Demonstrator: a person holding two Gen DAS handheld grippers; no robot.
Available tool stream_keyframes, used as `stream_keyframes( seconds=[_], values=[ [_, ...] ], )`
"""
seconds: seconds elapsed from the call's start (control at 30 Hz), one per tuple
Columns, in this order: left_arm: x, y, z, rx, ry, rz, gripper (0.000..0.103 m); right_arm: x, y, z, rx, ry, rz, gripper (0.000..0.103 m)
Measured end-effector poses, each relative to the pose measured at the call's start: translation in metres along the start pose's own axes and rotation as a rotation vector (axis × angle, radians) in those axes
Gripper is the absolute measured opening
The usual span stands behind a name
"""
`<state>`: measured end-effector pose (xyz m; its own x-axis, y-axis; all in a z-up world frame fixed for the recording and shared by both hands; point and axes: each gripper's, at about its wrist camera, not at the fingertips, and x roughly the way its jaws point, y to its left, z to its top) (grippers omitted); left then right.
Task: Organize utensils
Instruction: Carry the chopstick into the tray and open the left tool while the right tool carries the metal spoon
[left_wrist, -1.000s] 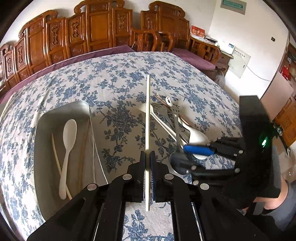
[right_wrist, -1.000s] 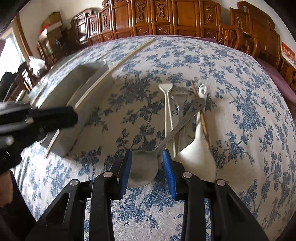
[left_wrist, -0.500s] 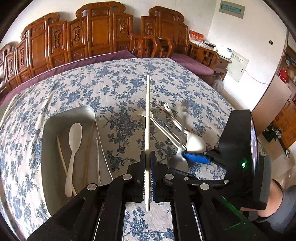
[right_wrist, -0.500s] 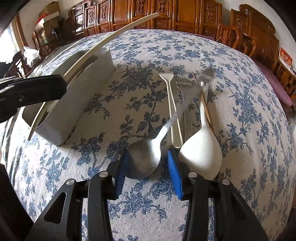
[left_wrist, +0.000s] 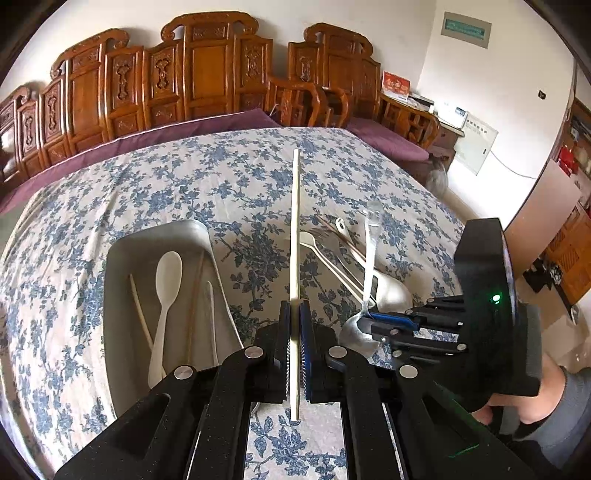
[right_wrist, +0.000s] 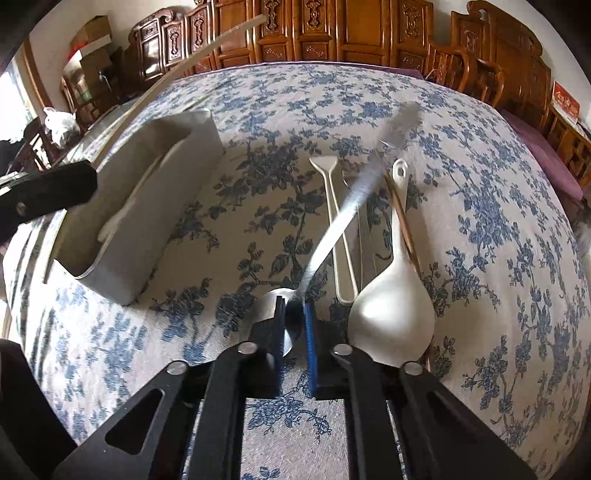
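Right claw (right_wrist: 294, 325) pinches the metal spoon (right_wrist: 347, 206), its bowl half hidden; left claw (left_wrist: 294, 341) clamps a chopstick (left_wrist: 295, 236).

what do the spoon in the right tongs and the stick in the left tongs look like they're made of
The spoon looks like polished metal, probably stainless steel: silvery with bright reflections. The stick in the left tongs looks matte cream, likely plastic or pale bamboo; unclear which.
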<state>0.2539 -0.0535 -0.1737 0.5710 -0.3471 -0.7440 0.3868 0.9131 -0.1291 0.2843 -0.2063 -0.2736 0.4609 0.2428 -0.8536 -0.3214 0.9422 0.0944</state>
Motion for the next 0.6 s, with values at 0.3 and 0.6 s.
stream_keyframes(
  seconds=[0.3, 0.6],
  values=[
    [-0.013, 0.007, 0.003, -0.003, -0.023, 0.011, 0.004, -0.020, 0.014, 0.010, -0.049, 0.002, 0.006, 0.003],
    [-0.020, 0.016, 0.002, -0.008, -0.028, 0.045, 0.004, -0.049, 0.012, 0.020, -0.053, -0.044, 0.013, 0.003]
  ],
)
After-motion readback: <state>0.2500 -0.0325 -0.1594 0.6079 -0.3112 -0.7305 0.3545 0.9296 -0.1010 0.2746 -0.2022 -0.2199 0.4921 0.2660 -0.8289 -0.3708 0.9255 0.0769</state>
